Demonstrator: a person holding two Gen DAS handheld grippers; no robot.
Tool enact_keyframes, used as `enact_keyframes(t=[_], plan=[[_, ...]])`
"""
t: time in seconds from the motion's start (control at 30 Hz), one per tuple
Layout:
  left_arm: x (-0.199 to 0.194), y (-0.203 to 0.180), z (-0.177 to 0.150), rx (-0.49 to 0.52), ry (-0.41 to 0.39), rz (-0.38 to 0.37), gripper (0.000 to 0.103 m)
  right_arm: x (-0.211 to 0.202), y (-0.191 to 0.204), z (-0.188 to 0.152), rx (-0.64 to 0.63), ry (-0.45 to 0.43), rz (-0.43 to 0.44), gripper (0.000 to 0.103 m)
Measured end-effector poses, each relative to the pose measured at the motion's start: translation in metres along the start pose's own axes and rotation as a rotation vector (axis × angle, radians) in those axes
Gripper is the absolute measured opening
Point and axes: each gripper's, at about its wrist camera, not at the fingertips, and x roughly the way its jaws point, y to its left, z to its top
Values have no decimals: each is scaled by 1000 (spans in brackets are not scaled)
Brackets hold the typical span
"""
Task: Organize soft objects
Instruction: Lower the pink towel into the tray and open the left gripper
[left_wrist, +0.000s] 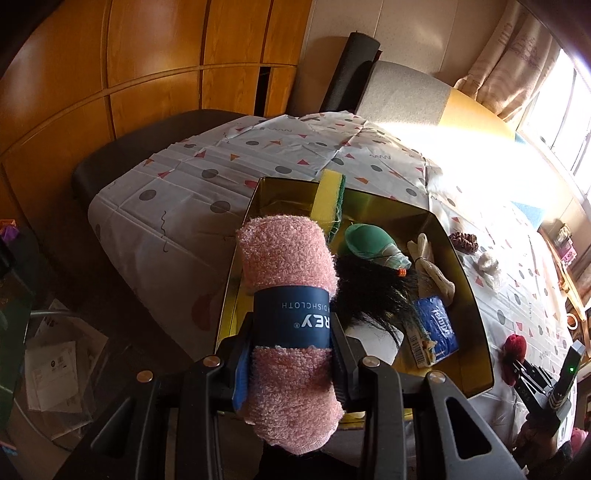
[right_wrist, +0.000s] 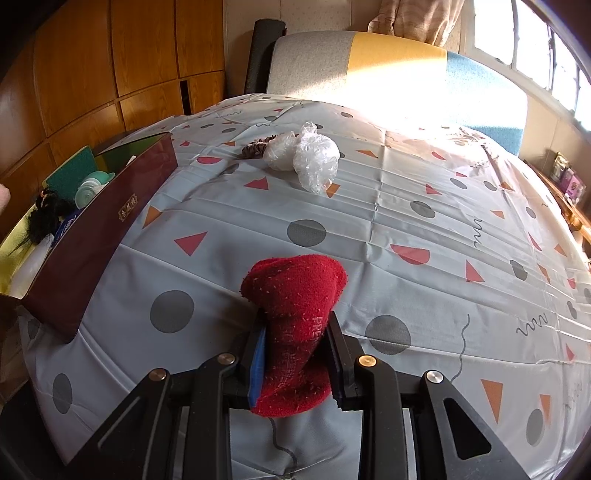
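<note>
- your left gripper (left_wrist: 291, 347) has its fingers (left_wrist: 242, 363) clamped on a rolled pink dishcloth (left_wrist: 288, 266) with a navy paper band, pads pressing the roll on both sides.
- you are holding that roll above the near left corner of the gold-lined box (left_wrist: 476, 306), apart from what lies inside.
- inside the box, left to right, you can see a yellow and green sponge (left_wrist: 328, 199) leaning on the far wall, a green round item (left_wrist: 365, 240), a black hairpiece (left_wrist: 373, 295), a cream cloth piece (left_wrist: 432, 266) and a blue tissue pack (left_wrist: 437, 328).
- your right gripper (right_wrist: 295, 354) has its fingers squeezed on a red sock (right_wrist: 295, 291), its toe just above the patterned tablecloth (right_wrist: 406, 206).
- farther back on the cloth lie a brown scrunchie (right_wrist: 255, 149) and crumpled clear plastic bags (right_wrist: 314, 158), touching each other, well apart from the sock.
</note>
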Motion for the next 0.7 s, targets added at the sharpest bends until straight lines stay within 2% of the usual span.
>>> enact_keyframes(t=[0.23, 0.43, 0.7], plan=[[45, -5, 4, 37, 79, 93, 41, 1, -2, 0, 21, 1, 0, 30], [35, -7, 0, 61, 25, 124, 42, 1, -2, 0, 26, 2, -3, 31], [0, -11, 0, 28, -52, 163, 42, 2, -1, 0, 18, 2, -15, 31]])
